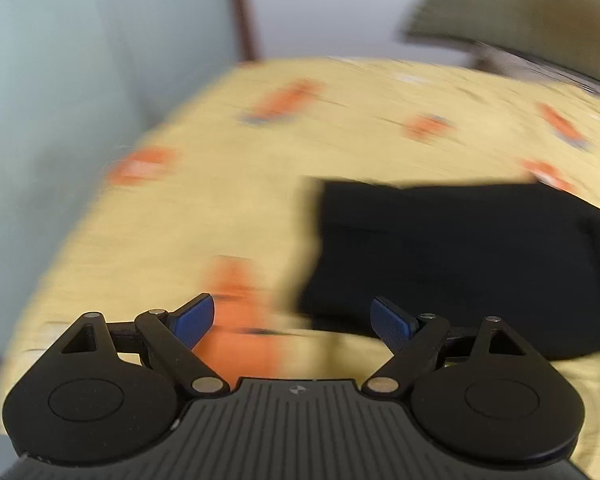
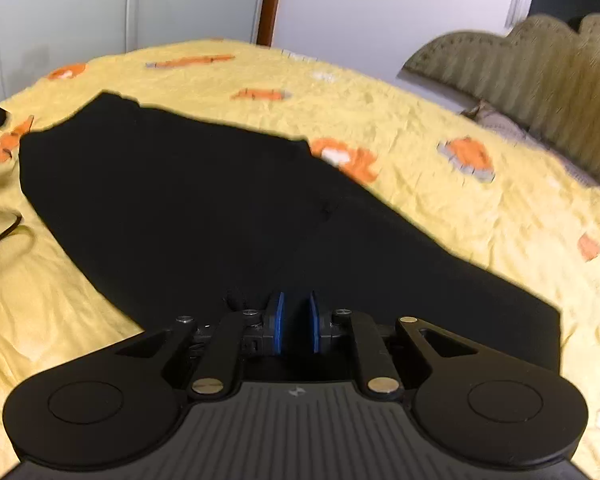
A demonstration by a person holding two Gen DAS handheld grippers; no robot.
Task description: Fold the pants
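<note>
Nothing I can actually read in either view, honestly. No words, no numbers, no brand name anywhere. The closest thing to a sign is a tiny pale emblem stamped on the ribbed black housing between my arms, one on my left gripper (image 1: 293, 322) and the same on my right gripper (image 2: 297, 322); it's just a small shape, no letters I can make out. The yellow bedsheet (image 2: 440, 216) has orange patches printed on it, but they're pictures, too blurry to say if any lettering sits in them.
</note>
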